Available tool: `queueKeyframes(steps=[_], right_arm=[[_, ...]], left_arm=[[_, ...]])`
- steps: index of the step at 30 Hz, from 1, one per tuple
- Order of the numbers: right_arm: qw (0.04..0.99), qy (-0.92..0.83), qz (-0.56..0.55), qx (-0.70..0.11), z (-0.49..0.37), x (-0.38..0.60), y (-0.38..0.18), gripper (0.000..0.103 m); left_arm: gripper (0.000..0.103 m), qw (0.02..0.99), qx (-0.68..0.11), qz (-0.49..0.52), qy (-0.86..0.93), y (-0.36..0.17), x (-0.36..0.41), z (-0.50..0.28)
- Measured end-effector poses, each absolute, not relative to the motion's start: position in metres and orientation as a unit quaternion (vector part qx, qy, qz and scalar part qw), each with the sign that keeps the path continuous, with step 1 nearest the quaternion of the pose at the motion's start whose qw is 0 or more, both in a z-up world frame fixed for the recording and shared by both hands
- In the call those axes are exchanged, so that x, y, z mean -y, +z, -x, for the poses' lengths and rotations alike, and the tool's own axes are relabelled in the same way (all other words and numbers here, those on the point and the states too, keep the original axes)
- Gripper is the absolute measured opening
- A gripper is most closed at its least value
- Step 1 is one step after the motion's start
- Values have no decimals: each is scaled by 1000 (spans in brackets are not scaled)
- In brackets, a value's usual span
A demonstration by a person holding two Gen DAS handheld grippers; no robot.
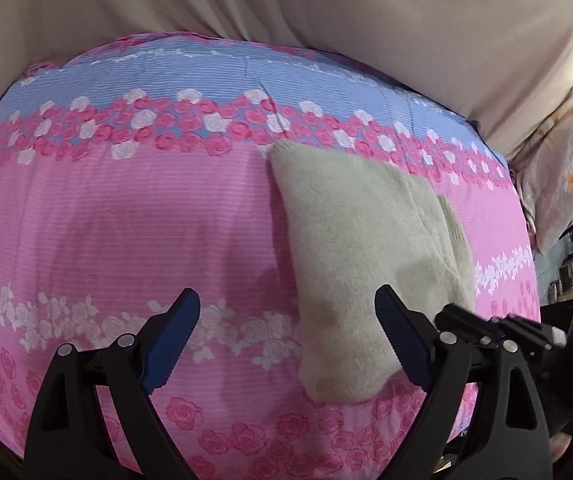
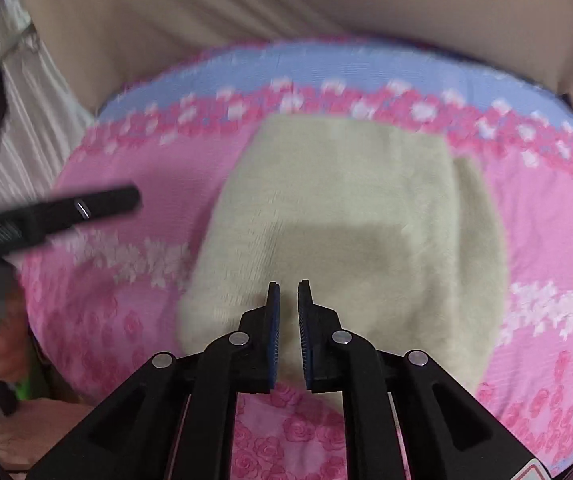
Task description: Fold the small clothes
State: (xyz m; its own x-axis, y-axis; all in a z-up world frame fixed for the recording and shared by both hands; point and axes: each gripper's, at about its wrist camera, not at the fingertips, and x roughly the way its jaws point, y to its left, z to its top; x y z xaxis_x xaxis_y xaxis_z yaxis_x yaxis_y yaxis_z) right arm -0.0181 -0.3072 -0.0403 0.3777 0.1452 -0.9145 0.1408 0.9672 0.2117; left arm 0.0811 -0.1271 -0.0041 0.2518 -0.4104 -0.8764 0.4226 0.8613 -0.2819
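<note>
Left wrist view: left gripper (image 1: 286,320) jaws wide, empty, hovering at the near left edge of the cream fleece garment (image 1: 366,248), which lies folded flat on the pink rose-print bedcover (image 1: 106,220). Looks light, soft, floppy, non-slip; best pinched at a near corner or folded edge. Right gripper (image 2: 288,296) jaws nearly closed, holding nothing, above its near edge; beige curtain (image 2: 286,4) behind the bed.

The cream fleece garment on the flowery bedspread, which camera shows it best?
The right wrist view: the cream fleece garment lies near centre and almost whole, though motion blurs it. The left wrist view is sharper, but there it sits off to the right, with its near corner behind the left tool's finger.
</note>
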Motion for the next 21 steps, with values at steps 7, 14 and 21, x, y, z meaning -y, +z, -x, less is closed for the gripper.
queueKeyframes(steps=[7, 14, 21], right_arm=[[806, -4, -210, -553, 33, 325, -50, 7], [814, -107, -208, -532, 29, 400, -27, 43], [795, -80, -194, -570, 15, 406, -68, 15]], left_arm=[[87, 790, -552, -7, -266, -1, 130, -78], [88, 778, -551, -41, -300, -6, 180, -61], [88, 776, -548, -71, -305, -12, 221, -41]])
